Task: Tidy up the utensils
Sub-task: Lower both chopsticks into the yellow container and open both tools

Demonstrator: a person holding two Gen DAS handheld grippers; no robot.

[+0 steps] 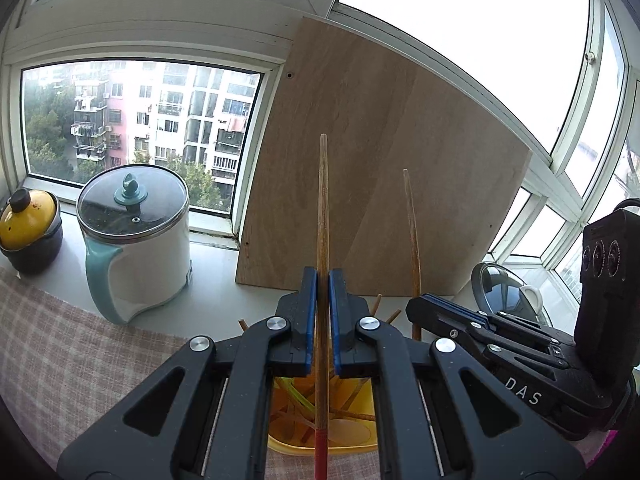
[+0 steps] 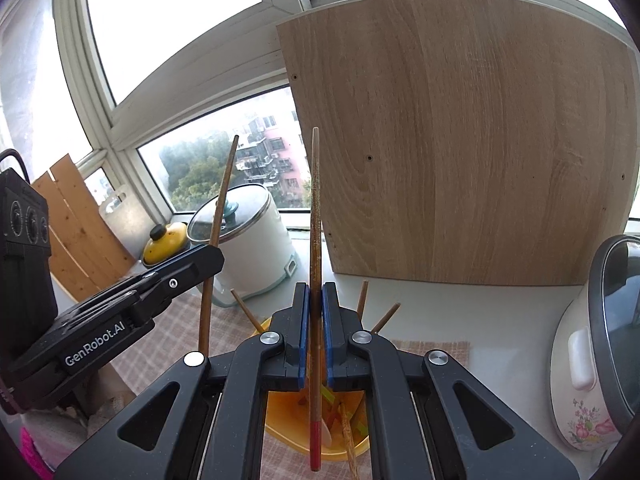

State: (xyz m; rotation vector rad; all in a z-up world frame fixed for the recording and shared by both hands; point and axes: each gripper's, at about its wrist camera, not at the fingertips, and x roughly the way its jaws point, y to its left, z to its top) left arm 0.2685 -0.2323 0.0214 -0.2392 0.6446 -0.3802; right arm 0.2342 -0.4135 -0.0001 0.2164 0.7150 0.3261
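Each claw is clamped on one red-tipped chopstick: the left gripper [image 1: 323, 300] on its chopstick [image 1: 322, 216], the right gripper [image 2: 315, 312] on its own [image 2: 315, 216], both above the yellow holder [image 2: 280, 420]. Pinched at a single point, either stick could pivot or slip and miss the holder. Besides the two held chopsticks, three or four stick ends poke from the holder, though the grippers hide the rest.

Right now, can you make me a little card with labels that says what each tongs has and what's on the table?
left tongs: shut on a chopstick, tip up
right tongs: shut on a second chopstick, tip up
chopstick ends: both red at the bottom
yellow cup: below both tongs, more sticks inside
board: leaning on the window behind
white pot: glass lid, teal handle, left of board
yellow-lidded pot: far left on the sill
flowered cooker: at the right
cloth: checked, under the cup
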